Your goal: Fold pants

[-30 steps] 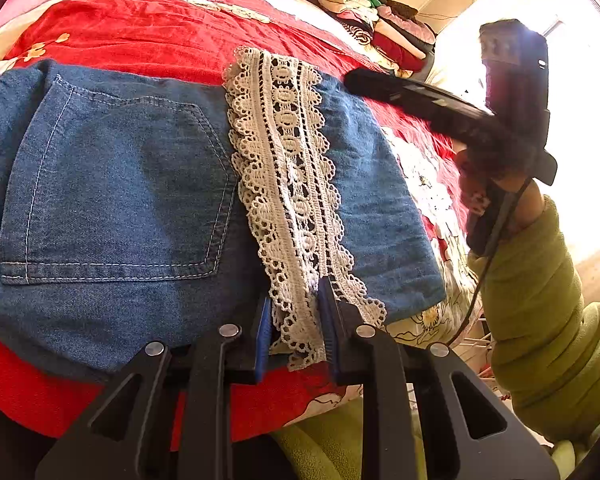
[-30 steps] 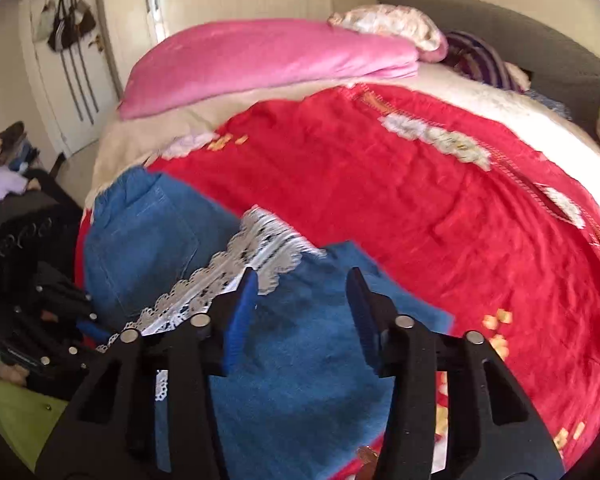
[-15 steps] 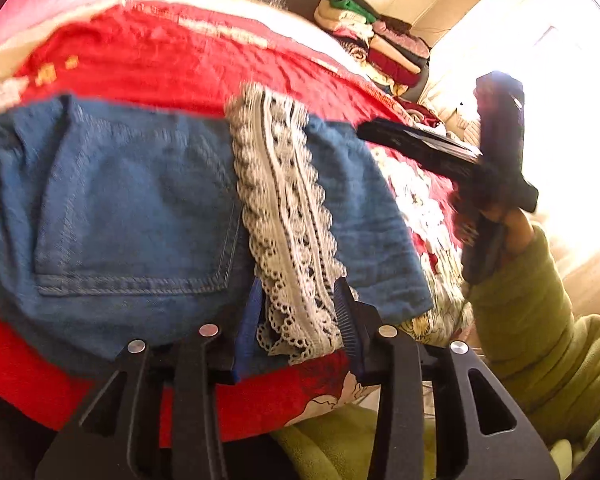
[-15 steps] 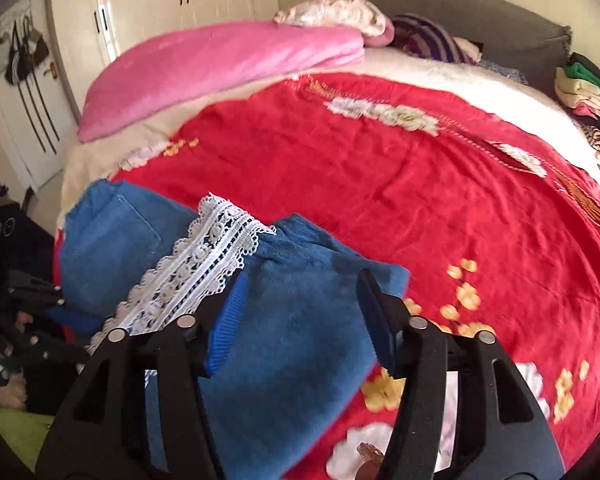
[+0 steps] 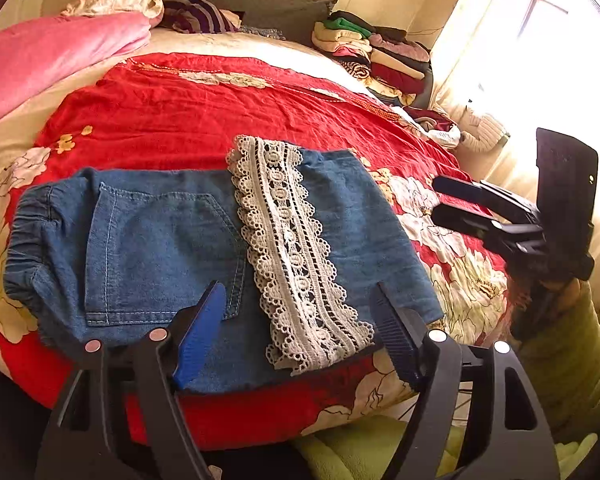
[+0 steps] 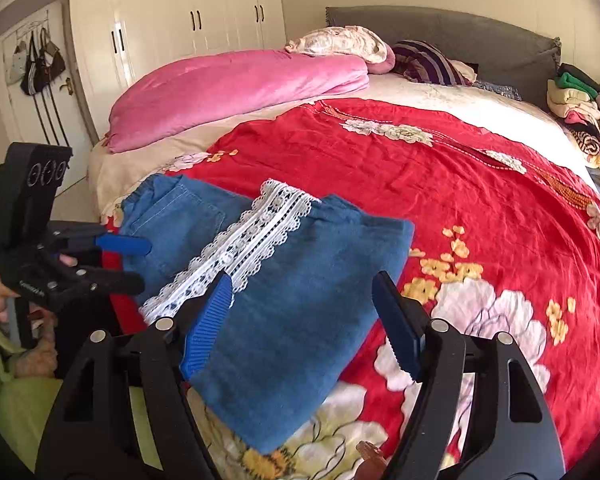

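Observation:
Blue denim pants with a white lace hem band lie folded on the red bedspread near the bed's front edge. In the right wrist view the pants and the lace show too. My left gripper is open and empty, hovering over the front edge of the pants; it also shows in the right wrist view. My right gripper is open and empty above the pants' right part; it shows in the left wrist view, off the pants to the right.
A pink quilt and pillows lie at the bed's head. Stacked folded clothes sit at the far right corner. Wardrobe doors stand behind the bed. A bright window is to the right.
My left gripper let go of the lace hem, opened wide and drew back and up. My right gripper opened wider and pulled back to the right, off the pants.

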Available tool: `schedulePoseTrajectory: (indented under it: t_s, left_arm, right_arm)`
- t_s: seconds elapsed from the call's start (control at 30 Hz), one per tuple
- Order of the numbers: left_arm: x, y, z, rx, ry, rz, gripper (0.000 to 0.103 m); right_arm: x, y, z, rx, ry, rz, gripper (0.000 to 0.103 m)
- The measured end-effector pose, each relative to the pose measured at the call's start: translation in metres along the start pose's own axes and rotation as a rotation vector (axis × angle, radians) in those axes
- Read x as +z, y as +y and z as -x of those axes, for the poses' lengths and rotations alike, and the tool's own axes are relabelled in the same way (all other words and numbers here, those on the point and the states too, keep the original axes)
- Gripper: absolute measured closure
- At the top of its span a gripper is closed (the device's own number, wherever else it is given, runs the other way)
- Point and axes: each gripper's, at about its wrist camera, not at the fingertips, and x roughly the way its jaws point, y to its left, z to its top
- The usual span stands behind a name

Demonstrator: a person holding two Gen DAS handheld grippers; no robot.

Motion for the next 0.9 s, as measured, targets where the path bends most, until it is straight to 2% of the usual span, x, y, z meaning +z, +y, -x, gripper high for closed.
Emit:
schedulePoseTrajectory:
  t_s: [0.07, 0.1, 0.23, 0.27, 0.33, 0.4, 0.43, 0.47, 0.63, 0.77, 0.9]
  left_arm:
    - [0.001, -0.001, 0.0, 0.015, -0.01, -0.006, 0.024]
    - [0.002, -0.003, 0.0, 0.017, -0.015, -0.009, 0.024]
    - [0.002, -0.005, -0.002, 0.035, -0.031, -0.022, 0.027]
    - [0.002, -0.006, -0.003, 0.041, -0.028, -0.025, 0.034]
    - [0.002, -0.01, -0.006, 0.035, -0.021, -0.038, 0.053]
    - [0.002, -0.015, -0.012, 0.028, -0.001, -0.06, 0.061]
    - [0.001, -0.017, -0.015, 0.022, 0.009, -0.067, 0.07]
    - [0.0, -0.021, -0.02, 0.009, 0.024, -0.077, 0.072]
    - [-0.012, -0.022, -0.051, 0.022, 0.143, -0.115, 0.072]
    - [-0.013, -0.019, -0.052, 0.02, 0.139, -0.106, 0.07]
    - [-0.012, -0.019, -0.042, 0.017, 0.119, -0.102, 0.062]
  right_arm:
    - [-0.009, 0.004, 0.005, 0.005, 0.008, 0.005, 0.034]
    - [-0.012, 0.005, 0.007, -0.003, 0.012, 0.008, 0.031]
    - [-0.026, 0.009, 0.01, 0.001, 0.031, 0.002, 0.031]
    - [-0.029, 0.011, 0.009, 0.004, 0.035, 0.001, 0.034]
    - [-0.036, 0.014, 0.005, 0.018, 0.059, -0.002, 0.057]
    - [-0.042, 0.017, -0.001, 0.048, 0.085, 0.0, 0.068]
    - [-0.045, 0.02, -0.004, 0.057, 0.098, 0.005, 0.073]
    - [-0.048, 0.022, -0.007, 0.064, 0.112, 0.009, 0.073]
    - [-0.069, 0.025, -0.031, 0.026, 0.235, 0.021, 0.074]
    - [-0.07, 0.023, -0.028, 0.043, 0.221, -0.001, 0.073]
    - [-0.064, 0.019, -0.014, 0.045, 0.176, -0.018, 0.059]
